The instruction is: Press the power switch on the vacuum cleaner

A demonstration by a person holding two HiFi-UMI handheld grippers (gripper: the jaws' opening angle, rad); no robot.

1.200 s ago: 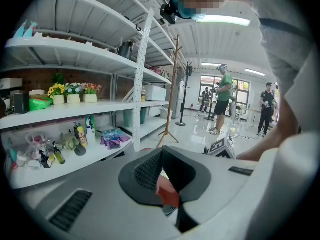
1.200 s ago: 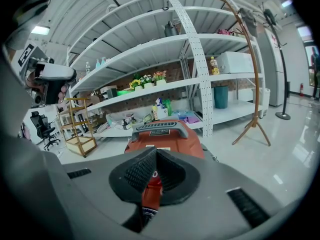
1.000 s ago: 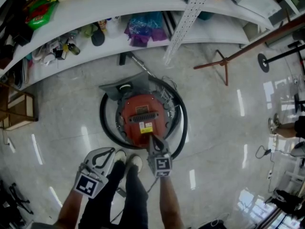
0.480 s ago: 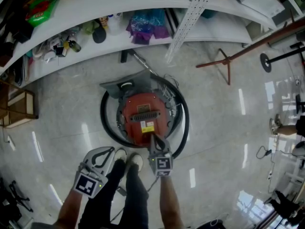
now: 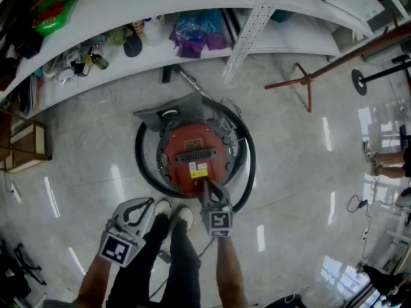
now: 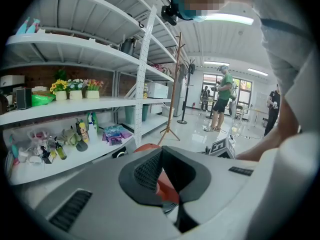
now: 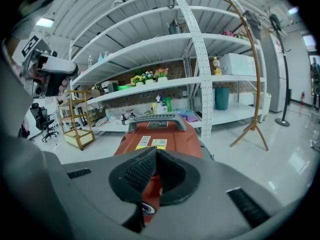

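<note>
Right claw (image 5: 207, 186) closed, empty, at near edge of vacuum cleaner (image 5: 192, 147) | left claw (image 5: 146, 205) closed, idle | I should press straight down.

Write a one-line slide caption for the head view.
Right tool at the near edge of the red vacuum cleaner; left tool held aside.

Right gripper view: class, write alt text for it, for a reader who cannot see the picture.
The right tool, jaws shut together, points at a red vacuum cleaner with a grey handle on top. Behind it rise white stocked shelves; a wooden coat stand is at the right.
</note>
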